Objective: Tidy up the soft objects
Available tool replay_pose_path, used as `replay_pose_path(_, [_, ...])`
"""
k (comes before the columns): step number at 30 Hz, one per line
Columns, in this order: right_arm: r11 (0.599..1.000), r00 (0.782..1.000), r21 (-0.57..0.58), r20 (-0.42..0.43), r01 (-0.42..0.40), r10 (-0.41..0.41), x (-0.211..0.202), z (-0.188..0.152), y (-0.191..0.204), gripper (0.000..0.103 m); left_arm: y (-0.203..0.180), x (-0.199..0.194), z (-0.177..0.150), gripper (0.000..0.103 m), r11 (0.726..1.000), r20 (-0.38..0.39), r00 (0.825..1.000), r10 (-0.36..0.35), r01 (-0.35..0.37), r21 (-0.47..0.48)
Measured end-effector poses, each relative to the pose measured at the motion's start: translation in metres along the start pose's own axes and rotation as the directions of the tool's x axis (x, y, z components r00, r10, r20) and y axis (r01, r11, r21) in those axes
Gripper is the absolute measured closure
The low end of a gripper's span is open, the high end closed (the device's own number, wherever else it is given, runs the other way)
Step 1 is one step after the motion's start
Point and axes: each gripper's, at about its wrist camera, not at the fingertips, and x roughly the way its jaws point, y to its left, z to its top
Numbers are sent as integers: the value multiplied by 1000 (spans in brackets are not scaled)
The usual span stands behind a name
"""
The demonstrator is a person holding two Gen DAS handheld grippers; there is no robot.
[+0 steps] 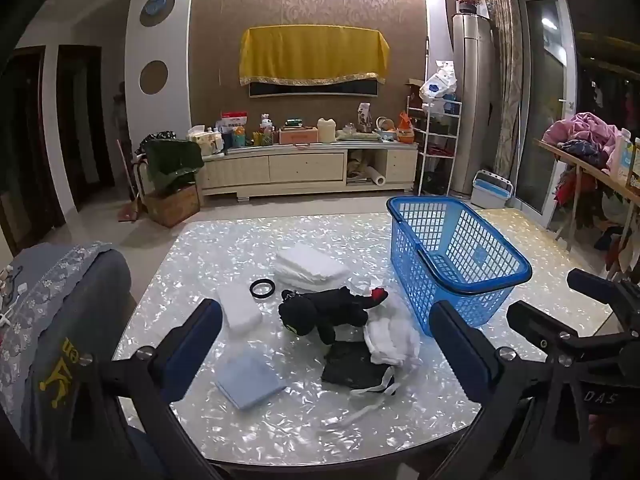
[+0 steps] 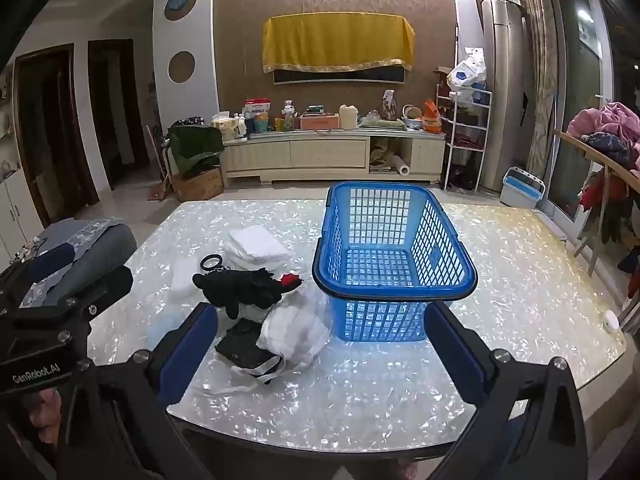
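Both grippers are hovering nearest the lens over the near edge of the table [image 1: 168,264]: the left gripper [image 1: 326,340] is standing with its jaws spread as wide as they go, nothing between them, and the right gripper [image 2: 322,344] is gaping just as wide and holding nothing either. Beyond the left one, the soft things are lying in a loose cluster on the shimmering tabletop. A black plush toy [image 1: 324,314] with a red tip is sprawling in the middle, a dark ring [image 1: 262,289] lying just behind its head. A crumpled white cloth [image 1: 390,340] is lying just beside the toy on the right, partly covering a dark pouch [image 1: 348,364] with white straps trailing toward the table edge. A white foam block [image 1: 239,308] is sitting left of the toy, and a pale blue folded cloth [image 1: 250,384] is lying nearer, just inside the left finger. A stack of folded white cloths [image 1: 310,266] is resting behind the toy. To the right of the cluster, a blue plastic basket [image 2: 394,240] is standing upright and empty, close beside the crumpled white cloth. A chair back draped in grey lace-trimmed fabric [image 1: 68,280] is showing at the left, and a long low cabinet [image 1: 308,168] crowded with household items is lining the far wall.
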Motion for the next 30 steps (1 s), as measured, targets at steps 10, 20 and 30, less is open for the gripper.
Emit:
replay_pose_path(10, [1000,1000,1,6,7,-7,-4,-1,0,0,-1,-7,-7,0,999,6,1000,-24,24,-22])
replay_pose_path(20, [1000,1000,-10,2,10,-10,-11,-3,7,0,5,-16,-2,0,998,2,998,-55,55,-38])
replay_pose_path(30, [1000,1000,-6,0,16,-16,-17,-5,5,0,4,-23,-4,0,998,4,998,-56,56,-41])
